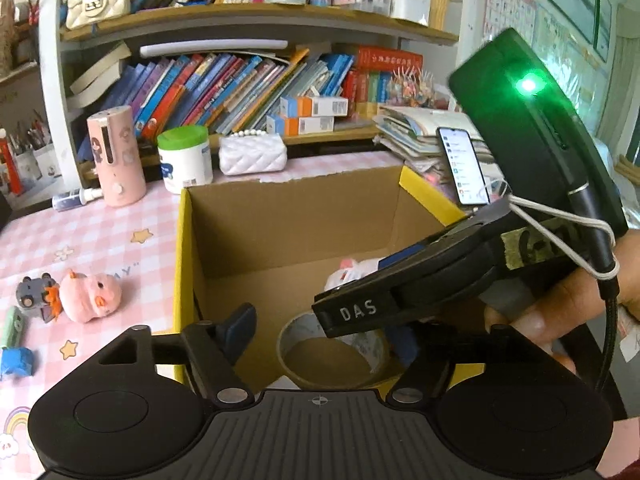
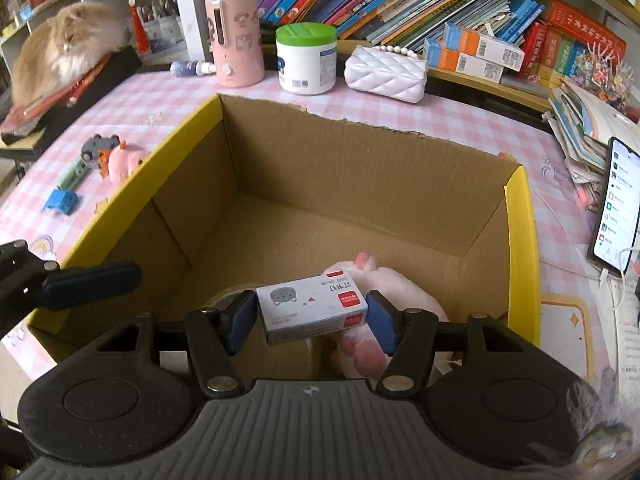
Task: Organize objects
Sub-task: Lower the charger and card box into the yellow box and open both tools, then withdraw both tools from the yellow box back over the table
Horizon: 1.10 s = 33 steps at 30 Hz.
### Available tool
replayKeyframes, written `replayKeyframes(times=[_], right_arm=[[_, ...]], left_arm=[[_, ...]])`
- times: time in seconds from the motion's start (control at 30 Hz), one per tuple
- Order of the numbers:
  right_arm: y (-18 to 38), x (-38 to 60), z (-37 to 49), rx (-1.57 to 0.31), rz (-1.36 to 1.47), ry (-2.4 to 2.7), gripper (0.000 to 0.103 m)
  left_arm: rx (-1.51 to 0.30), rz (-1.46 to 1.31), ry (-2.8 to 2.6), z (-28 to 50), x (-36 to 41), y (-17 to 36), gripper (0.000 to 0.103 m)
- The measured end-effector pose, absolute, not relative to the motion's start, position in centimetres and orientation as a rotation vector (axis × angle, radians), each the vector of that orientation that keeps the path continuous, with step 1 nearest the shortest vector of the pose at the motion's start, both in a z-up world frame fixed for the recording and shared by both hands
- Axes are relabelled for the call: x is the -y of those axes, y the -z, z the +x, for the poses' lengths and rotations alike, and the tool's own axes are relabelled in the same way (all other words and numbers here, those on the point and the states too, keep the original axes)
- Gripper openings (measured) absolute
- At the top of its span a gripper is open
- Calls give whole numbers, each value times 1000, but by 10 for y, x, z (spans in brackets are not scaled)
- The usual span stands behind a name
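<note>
A: What is the right claw (image 2: 311, 318) doing?

B: It is clamping a small white staple box (image 2: 311, 309) between its blue pads (image 2: 240, 325), one pad pressing on each end. It is holding the box inside the open top of the carton (image 2: 362, 156), above the floor of it.

A: And what is lying in the carton?

B: A pink plush (image 2: 394, 300) is lying on the floor at the near right, partly hidden under the staple box. A tape roll (image 1: 332, 354) is sitting flat on the floor near the front wall (best seen from the left wrist view).

A: How is the left claw (image 1: 320, 336) standing?

B: Its jaws are standing apart, with nothing pressing between them; the tape roll is lying below and beyond the gap. Only the left pad (image 1: 236, 332) is showing clearly, since the right gripper's body is crossing in front of the other one.

A: What is waiting outside the carton?

B: On the pink checked bench (image 1: 80, 236), left of the carton, a pink pig toy (image 1: 90, 294) is lying beside a small grey car (image 1: 34, 290), the two touching. Nearer the edge a green bar (image 1: 14, 326) and a blue block (image 1: 16, 362) are lying close together.

A: Anything behind?

B: A pink bottle (image 2: 236, 38), a green-lidded tub (image 2: 307, 58) and a white quilted purse (image 2: 386, 72) are standing in a row by the shelf. A fluffy cat (image 2: 60, 46) is sitting at the far left.
</note>
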State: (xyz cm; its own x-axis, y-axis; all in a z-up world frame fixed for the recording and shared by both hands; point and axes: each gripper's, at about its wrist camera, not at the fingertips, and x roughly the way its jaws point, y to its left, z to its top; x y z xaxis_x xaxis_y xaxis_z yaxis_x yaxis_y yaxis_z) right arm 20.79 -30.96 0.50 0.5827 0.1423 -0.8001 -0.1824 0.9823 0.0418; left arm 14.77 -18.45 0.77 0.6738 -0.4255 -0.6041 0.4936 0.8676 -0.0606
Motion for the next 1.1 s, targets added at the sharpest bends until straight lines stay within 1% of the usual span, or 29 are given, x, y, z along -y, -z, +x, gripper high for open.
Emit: replayKeyframes(times=[0.07,0.27,0.43,0.6,0.7,0.77,0.9,1.1], right_arm=[[-9,311,205,-912,-19,-185,62],[-26,313,187,-828,25,-123,64],[-46,314,155,-714,53,-33,69],[-59,316,118,-613,72,82,69],[-61,317,96,-577,78,158,71],[-61,315,82,-562,91,204,73],[-54,309,57,-564,120,280,73],[-30,281,32,-645,146,306,73]], left_arm=[[-635,97,511,144,181,-10,83],[-593,58,507,130,166,-20,90],[-549,37,509,116,148,-32,91],[-525,3,503,105,127,-38,94],[-524,-8,507,98,117,-38,94],[-528,-5,507,94,111,-37,94],[-557,-15,495,88,97,-30,97],[-616,-16,453,78,70,-16,97]])
